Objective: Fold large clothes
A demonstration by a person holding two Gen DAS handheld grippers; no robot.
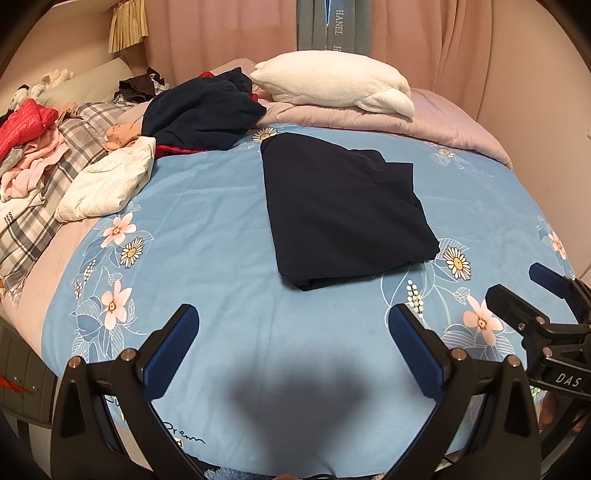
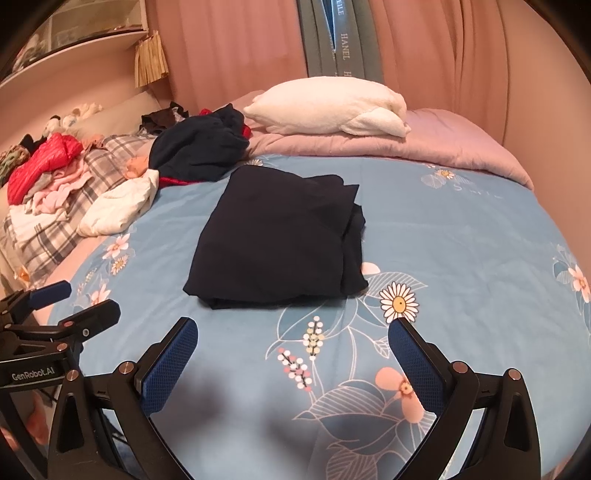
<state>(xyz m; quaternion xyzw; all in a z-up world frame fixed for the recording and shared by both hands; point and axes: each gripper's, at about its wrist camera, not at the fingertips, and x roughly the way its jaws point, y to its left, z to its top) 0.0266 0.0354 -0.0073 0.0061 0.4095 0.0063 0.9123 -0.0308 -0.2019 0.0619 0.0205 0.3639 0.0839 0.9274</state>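
Nearest, the left hand-held gripper (image 1: pixel 293 326) and right hand-held gripper (image 2: pixel 291 339) hover spread wide, holding nothing, over the blue floral bedsheet (image 1: pixel 207 221); beyond lies the folded navy garment (image 2: pixel 275 242); farther, a crumpled navy clothes pile (image 1: pixel 201 110) and white pillow (image 1: pixel 332 83).

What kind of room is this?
Most likely a home bedroom: a bed under a blue floral bedspread, a white pillow at the far side, and pink curtains behind it.

Folded navy garment (image 2: pixel 273 236): matt, smooth woven cloth. Blue floral bedsheet (image 2: pixel 461 236): soft matt cloth, finely napped. White pillow (image 2: pixel 325 101): fluffy terry-like pile. Left hand-held gripper (image 1: pixel 293 332): matt black plastic, textured blue rubbery pads (image 1: pixel 173 354), bright metal pins.
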